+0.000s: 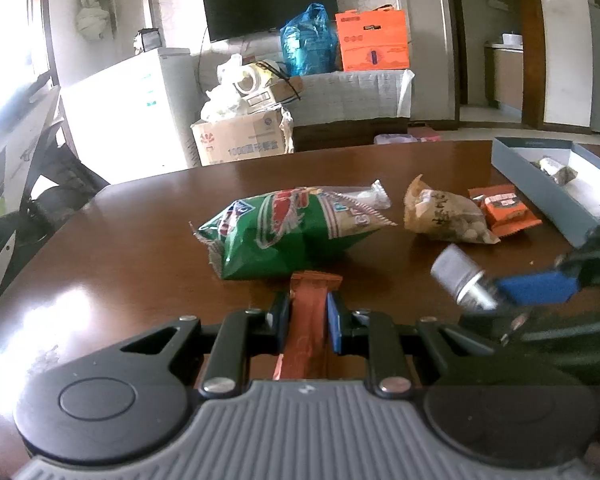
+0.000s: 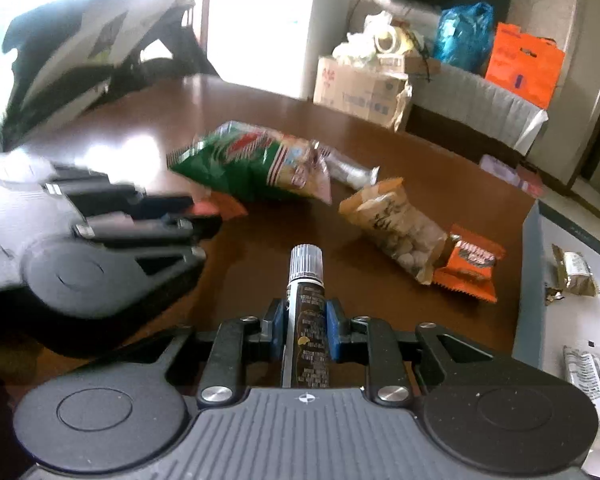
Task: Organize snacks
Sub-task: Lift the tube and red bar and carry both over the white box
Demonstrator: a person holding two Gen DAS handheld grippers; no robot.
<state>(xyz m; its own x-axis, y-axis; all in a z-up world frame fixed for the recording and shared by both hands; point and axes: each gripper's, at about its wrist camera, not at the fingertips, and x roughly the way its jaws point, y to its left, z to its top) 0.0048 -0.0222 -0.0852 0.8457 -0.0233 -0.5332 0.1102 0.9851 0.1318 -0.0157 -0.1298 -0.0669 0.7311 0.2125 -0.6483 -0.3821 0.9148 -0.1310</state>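
My left gripper [image 1: 307, 312] is shut on a long orange-red snack packet [image 1: 306, 320], held just above the brown table [image 1: 120, 272] in front of a green chip bag [image 1: 284, 232]. My right gripper [image 2: 307, 320] is shut on a dark tube with a grey cap [image 2: 306, 280]; the tube also shows in the left wrist view [image 1: 460, 276]. A brown bag of nuts [image 2: 396, 228], an orange wrapped snack [image 2: 470, 266] and a clear packet [image 2: 352, 172] lie on the table. The left gripper [image 2: 204, 216] shows blurred at the left of the right wrist view.
A grey-blue box [image 1: 540, 196] at the table's right edge holds several wrapped snacks [image 2: 576, 272]. Beyond the table stand a white fridge [image 1: 132, 112], a cardboard carton [image 1: 240, 140], and a low cabinet with a blue bag [image 1: 308, 44] and an orange box [image 1: 372, 40].
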